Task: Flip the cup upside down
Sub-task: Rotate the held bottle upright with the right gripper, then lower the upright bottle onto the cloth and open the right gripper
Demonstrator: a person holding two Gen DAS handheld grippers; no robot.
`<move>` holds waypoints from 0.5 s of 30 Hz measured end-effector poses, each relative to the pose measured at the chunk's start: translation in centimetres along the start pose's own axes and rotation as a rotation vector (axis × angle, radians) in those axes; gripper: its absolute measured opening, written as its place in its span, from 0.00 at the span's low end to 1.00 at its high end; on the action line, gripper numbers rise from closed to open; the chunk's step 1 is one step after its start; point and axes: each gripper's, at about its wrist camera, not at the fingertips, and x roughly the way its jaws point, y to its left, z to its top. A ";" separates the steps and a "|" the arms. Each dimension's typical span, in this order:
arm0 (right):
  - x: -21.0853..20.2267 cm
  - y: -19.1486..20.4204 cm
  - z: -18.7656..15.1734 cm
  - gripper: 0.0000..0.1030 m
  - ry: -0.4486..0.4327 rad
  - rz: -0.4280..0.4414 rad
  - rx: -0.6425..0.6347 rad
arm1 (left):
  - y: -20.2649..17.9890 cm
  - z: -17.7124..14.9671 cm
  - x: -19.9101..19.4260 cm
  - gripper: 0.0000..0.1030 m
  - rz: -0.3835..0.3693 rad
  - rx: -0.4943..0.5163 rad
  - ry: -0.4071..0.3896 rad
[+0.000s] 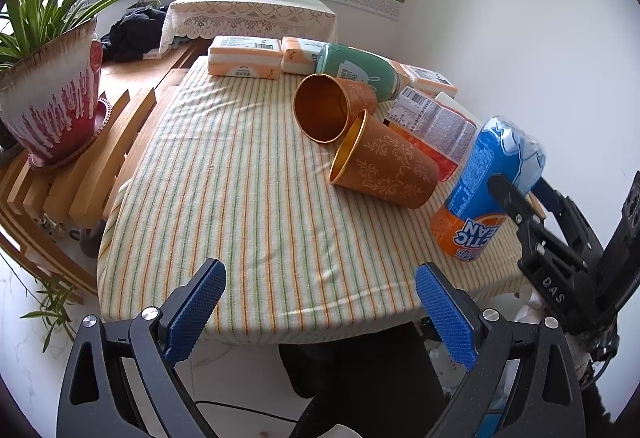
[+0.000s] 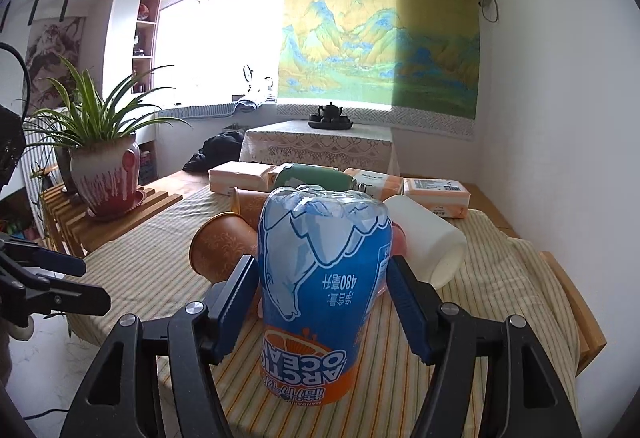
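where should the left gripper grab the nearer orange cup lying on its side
Grip the nearer orange cup across its tapered wall near the middle, coming down from above with the left gripper. It lies on its side, mouth facing left, rim touching the other orange cup, so the top of the wall is probably the freest approach.

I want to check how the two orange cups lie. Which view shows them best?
The left wrist view: both orange cups lie on their sides in the open, mouths and patterned walls plain. In the right wrist view the blue can held in the right gripper hides most of them.
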 end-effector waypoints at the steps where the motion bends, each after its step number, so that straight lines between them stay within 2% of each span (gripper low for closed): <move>1: 0.1 0.1 -0.2 0.62 0.020 0.020 -0.001 | 0.0 0.0 0.0 0.95 -0.001 0.000 -0.001; 6: -0.3 0.0 -0.8 0.62 0.035 0.027 0.001 | -0.2 0.0 -0.3 0.95 -0.001 0.004 -0.007; 11: -0.8 -0.6 -0.7 0.73 0.048 0.045 0.031 | -0.7 -0.2 -0.3 0.95 0.010 0.022 -0.008; 15: -1.5 -1.0 -0.6 0.75 0.050 0.044 0.052 | -1.4 -0.4 -0.4 0.95 0.029 0.042 -0.024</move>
